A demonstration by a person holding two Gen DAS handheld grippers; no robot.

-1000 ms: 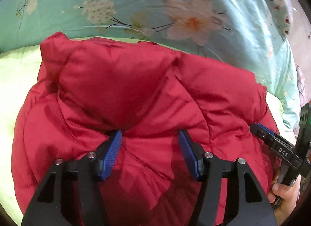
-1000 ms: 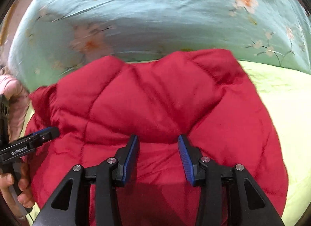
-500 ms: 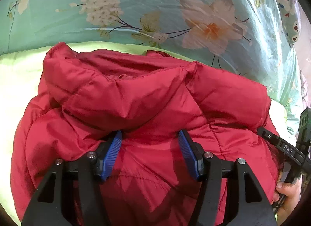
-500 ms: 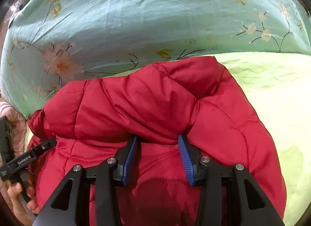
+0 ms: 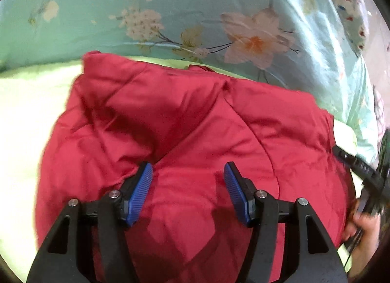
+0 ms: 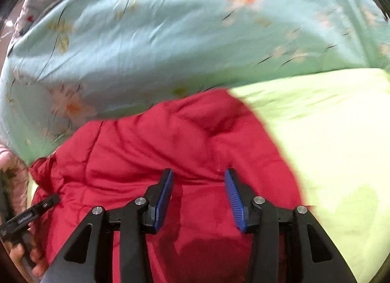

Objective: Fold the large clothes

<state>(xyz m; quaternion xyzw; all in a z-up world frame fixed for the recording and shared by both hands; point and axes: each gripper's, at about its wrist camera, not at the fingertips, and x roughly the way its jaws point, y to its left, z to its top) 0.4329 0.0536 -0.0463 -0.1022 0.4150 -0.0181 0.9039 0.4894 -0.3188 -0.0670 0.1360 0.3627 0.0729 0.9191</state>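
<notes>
- The red puffer jacket (image 5: 195, 136) lies bunched on a pale yellow-green bed sheet (image 6: 329, 136), its quilted panels creased, with a thick fold of padding raised across the middle.
- The jacket's far edge lies close to a mint-green floral quilt (image 5: 170, 3) that rises behind it; in the left wrist view a strip of sheet shows between the two.
- The left claw (image 5: 188, 173) has both blue pads set into the jacket's padding, a wide bulge of red fabric filling the space between them; it grips the jacket.
- The right claw (image 6: 198, 178) likewise has its pads sunk under the raised fold, red fabric pinched between them, gripping the jacket with a narrower gap.
- In the left wrist view, the right claw's black finger reaches in at the jacket's right edge, with a hand (image 5: 363, 222) on its handle below.
- In the right wrist view, the left claw's black finger lies at the jacket's left edge, a hand (image 6: 29, 256) below it and a pink sleeve (image 6: 12, 168) above.
- The right wrist view is blurred, mostly across the quilt.
</notes>
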